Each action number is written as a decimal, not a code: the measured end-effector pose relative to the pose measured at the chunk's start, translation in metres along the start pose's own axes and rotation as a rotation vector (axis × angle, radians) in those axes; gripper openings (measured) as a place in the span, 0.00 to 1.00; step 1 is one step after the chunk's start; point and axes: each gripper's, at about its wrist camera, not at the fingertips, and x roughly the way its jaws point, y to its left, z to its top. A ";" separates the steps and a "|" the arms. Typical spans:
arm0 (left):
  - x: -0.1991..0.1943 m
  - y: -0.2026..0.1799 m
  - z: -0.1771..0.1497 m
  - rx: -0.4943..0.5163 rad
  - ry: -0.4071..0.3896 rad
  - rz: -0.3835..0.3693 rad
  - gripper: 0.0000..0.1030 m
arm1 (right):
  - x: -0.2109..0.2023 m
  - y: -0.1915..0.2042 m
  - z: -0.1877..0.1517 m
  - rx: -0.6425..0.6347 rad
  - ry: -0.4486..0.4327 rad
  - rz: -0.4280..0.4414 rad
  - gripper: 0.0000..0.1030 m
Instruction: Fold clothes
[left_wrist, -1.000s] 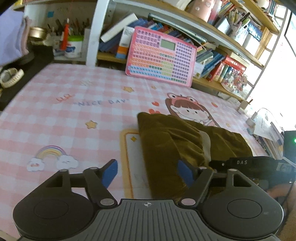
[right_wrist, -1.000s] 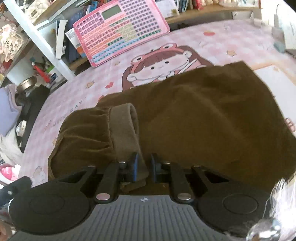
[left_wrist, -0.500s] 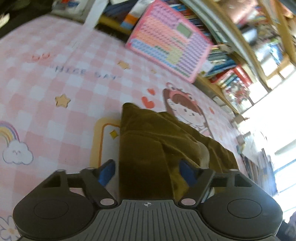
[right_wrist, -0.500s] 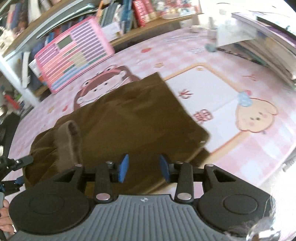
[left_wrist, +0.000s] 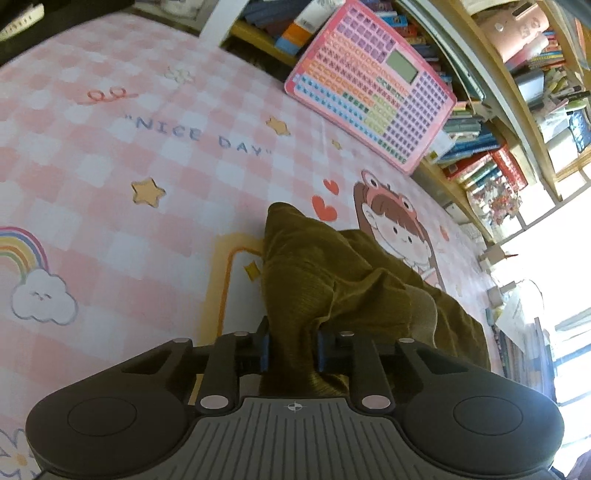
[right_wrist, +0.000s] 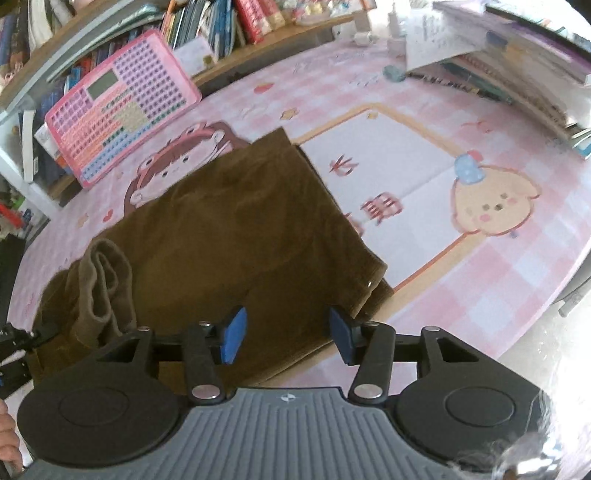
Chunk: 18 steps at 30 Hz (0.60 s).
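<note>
bright daylight, white glare past the right side of the left gripper (left_wrist: 291, 350), bent blurry edges, soft shadows, slightly fuzzy

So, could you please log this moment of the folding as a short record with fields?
garment: olive-brown corduroy garment, partly folded, lying flat
surface: pink checked cartoon mat
left gripper: shut on a raised fold of the garment
right gripper: open, above the garment's near edge
background: pink keyboard-style toy tablet leaning on the bookshelf
</note>
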 end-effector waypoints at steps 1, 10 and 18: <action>-0.003 0.002 0.002 0.002 -0.009 0.007 0.20 | 0.003 0.003 -0.001 -0.009 0.006 0.006 0.48; -0.023 0.036 0.016 -0.017 -0.062 0.075 0.21 | 0.022 0.054 -0.009 -0.151 0.022 0.092 0.57; -0.036 0.031 0.014 0.121 -0.076 0.141 0.39 | 0.017 0.078 -0.020 -0.198 0.011 0.097 0.59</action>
